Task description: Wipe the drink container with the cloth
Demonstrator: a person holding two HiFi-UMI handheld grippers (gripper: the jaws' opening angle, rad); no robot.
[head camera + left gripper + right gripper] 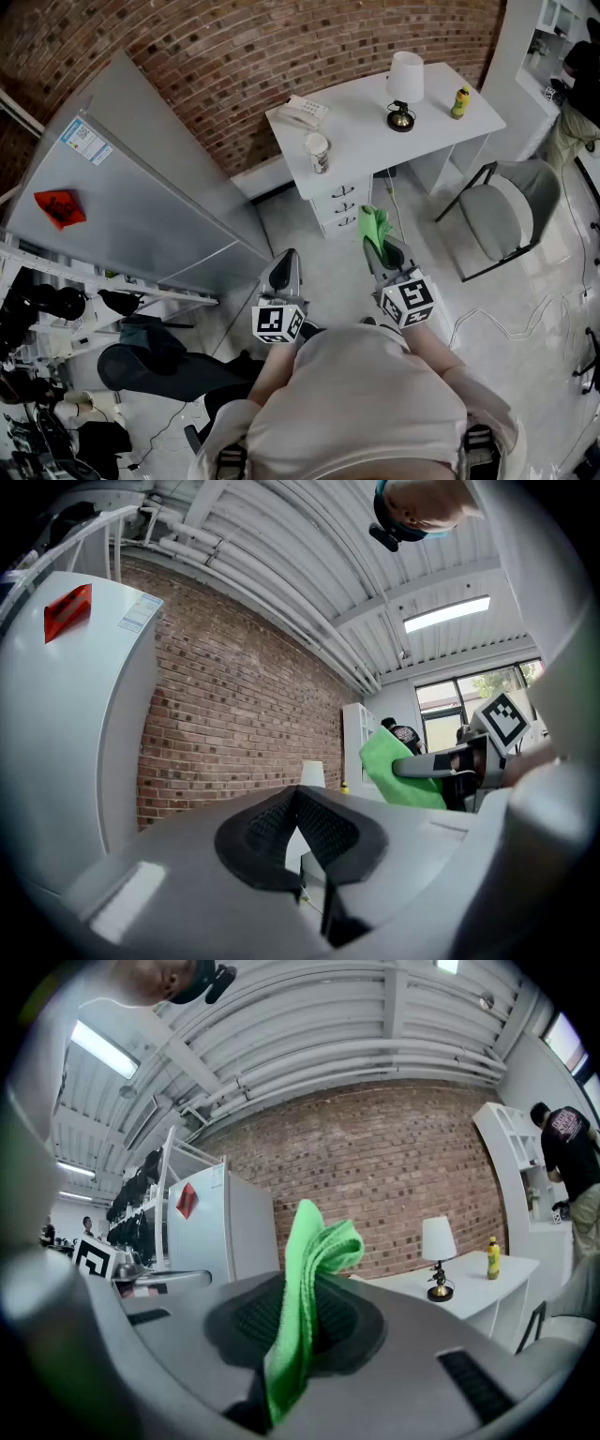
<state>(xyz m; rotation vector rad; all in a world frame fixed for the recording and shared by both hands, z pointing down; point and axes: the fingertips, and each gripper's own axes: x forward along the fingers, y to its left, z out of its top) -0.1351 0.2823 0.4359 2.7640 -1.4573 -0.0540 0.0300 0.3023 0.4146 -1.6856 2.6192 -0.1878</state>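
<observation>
Cloth (374, 223), bright green, is pinched in your right tongs (379, 247) and sticks up past their tips, while your left tongs (289, 258) just beside them are closed on nothing. Well ahead of both tongs, the yellow bottle (459, 101) stands on the white desk (356, 122), near a lamp (404, 86)

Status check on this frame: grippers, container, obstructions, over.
Left gripper shut, empty; right gripper shut on green cloth. Cup and yellow bottle on white desk ahead, untouched. Nothing seen in the way.
</observation>
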